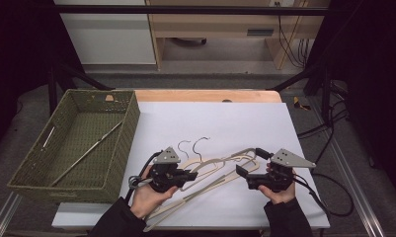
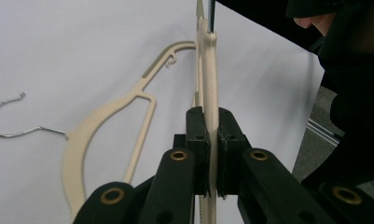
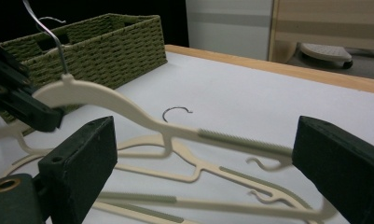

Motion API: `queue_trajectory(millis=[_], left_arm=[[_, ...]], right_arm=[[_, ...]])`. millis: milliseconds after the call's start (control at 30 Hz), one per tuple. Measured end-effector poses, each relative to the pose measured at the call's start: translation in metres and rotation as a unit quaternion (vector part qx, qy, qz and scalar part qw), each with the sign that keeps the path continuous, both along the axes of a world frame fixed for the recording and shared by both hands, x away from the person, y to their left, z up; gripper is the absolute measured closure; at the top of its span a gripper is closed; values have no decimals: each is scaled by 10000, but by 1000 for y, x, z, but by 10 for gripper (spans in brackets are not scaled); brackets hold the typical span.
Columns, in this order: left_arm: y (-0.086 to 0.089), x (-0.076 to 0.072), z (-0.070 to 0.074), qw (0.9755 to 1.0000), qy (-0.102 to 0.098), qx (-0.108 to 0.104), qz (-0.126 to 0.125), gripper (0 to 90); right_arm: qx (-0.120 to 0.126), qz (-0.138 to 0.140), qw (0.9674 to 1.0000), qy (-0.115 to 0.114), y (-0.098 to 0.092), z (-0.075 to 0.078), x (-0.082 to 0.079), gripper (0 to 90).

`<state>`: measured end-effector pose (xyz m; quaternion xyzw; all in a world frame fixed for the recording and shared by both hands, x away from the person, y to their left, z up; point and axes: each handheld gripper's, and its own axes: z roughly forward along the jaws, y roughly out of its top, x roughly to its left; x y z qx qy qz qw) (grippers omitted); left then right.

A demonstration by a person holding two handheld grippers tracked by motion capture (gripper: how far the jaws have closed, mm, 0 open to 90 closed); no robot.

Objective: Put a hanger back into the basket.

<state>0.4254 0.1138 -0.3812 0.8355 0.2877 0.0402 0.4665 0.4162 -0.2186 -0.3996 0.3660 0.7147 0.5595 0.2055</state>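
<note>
Two cream plastic hangers with wire hooks are on the white sheet in front of me. My left gripper [image 1: 190, 175] [image 2: 212, 126] is shut on the edge of one hanger [image 1: 220, 160] [image 2: 208, 70] [image 3: 124, 105], near its neck, and holds it tilted off the sheet. Its far arm runs between the wide-apart jaws of my right gripper [image 1: 251, 162] [image 3: 208, 135], which is open, and neither pad [image 3: 82, 149] presses on it. The other hanger [image 2: 105, 116] [image 3: 198, 175] lies flat on the sheet beneath, its hook [image 3: 177, 111] pointing away.
A green woven basket [image 1: 131, 128] [image 3: 105, 42] stands at the table's left with thin metal rods [image 1: 87, 150] inside. The white sheet [image 1: 225, 118] covers a wooden table. Cables trail off the right edge. Shelving stands beyond the far edge.
</note>
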Motion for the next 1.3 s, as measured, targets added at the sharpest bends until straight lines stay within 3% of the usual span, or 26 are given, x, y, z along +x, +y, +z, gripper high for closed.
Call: queue_trajectory(millis=[400,500,733,867,1300], left_arm=[[23,2,61,9980,-630,-24,103,862],[29,3,76,9966,-817,73,97,862],[49,7,111,9934,-1133,-25,201,862],[66,13,129,9908,-1312,55,329,862],[127,36,160,9861,-1443,114,814,862]], right_arm=[[-3,-365,9993,-62,-19,4,-2,44],[-3,-441,9990,-44,-22,4,-2,39],[-25,-520,9986,-5,-26,2,0,33],[-49,-537,9985,-22,-28,1,0,30],[-115,-574,9983,3,-28,-1,2,29]])
